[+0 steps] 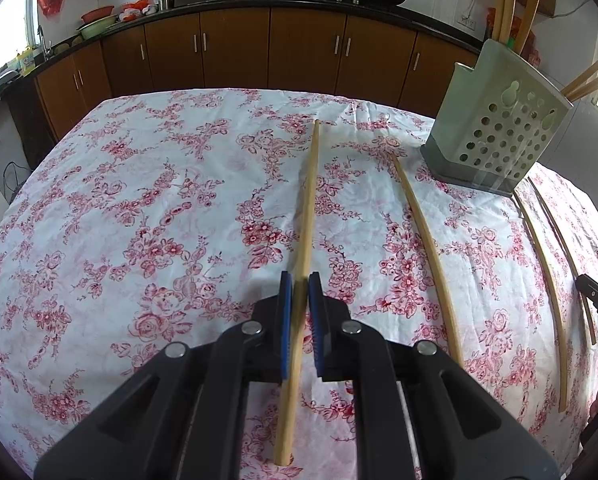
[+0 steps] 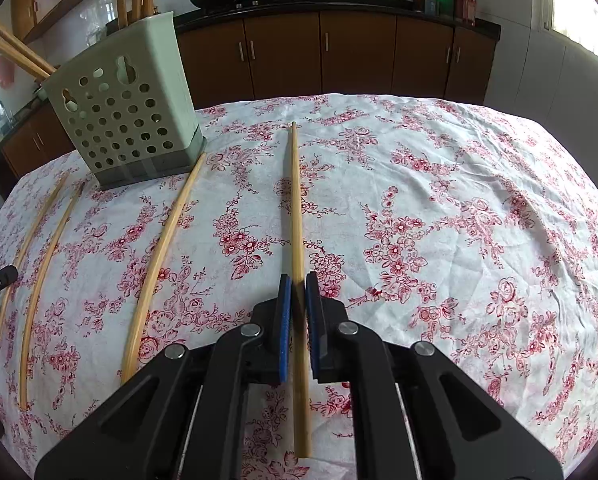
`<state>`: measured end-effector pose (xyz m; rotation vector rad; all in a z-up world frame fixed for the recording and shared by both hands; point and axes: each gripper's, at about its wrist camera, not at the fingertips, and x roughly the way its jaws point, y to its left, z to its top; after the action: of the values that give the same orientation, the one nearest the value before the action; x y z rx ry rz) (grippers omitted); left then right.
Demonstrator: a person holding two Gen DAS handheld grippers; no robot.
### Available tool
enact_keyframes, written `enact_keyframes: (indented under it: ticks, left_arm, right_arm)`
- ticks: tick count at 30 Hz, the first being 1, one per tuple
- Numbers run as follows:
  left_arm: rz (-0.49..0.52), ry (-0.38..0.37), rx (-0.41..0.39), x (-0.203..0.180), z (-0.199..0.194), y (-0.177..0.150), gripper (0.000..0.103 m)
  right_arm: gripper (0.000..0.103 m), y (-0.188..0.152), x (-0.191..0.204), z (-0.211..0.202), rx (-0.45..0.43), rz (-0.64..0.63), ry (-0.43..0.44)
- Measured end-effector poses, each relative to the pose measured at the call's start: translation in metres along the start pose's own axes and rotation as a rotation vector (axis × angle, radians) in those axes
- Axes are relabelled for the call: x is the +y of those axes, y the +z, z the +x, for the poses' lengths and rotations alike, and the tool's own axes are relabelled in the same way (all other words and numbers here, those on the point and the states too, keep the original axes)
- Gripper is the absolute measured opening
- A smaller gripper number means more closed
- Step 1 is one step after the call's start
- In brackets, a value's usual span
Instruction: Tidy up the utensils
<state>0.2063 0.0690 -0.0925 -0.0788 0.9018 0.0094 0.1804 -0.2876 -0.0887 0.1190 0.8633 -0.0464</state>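
Left wrist view: the left gripper (image 1: 299,280) is pinching a chopstick (image 1: 305,232) between its blue pads, about two thirds of the way back from the far tip. The stick looks pale, straight and smooth, so it could swivel in the pads; I would lift it slowly and keep it in line with the fingers before tipping it toward the holder (image 1: 495,128). That pale green holder, pierced with round holes, stands near the far right edge of the table (image 1: 99,208) and already has sticks in it. Three more chopsticks lie on the flowered cloth right of the held one.

Right wrist view: the right gripper (image 2: 298,280) is pinching another chopstick (image 2: 296,208) the same way. The holder (image 2: 127,120) stands toward the far left corner; the long loose chopstick (image 2: 161,256) just beside its base should be kept clear of.
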Motion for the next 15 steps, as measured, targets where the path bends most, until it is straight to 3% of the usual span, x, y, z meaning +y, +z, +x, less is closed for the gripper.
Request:
enact_keyframes:
  ticks: [15]
  left_arm:
    - [0.0,-0.001,0.0,0.0,0.0001,0.0,0.012]
  right_arm:
    - [0.009,-0.0001,0.0012,0.0002,0.0,0.0,-0.001]
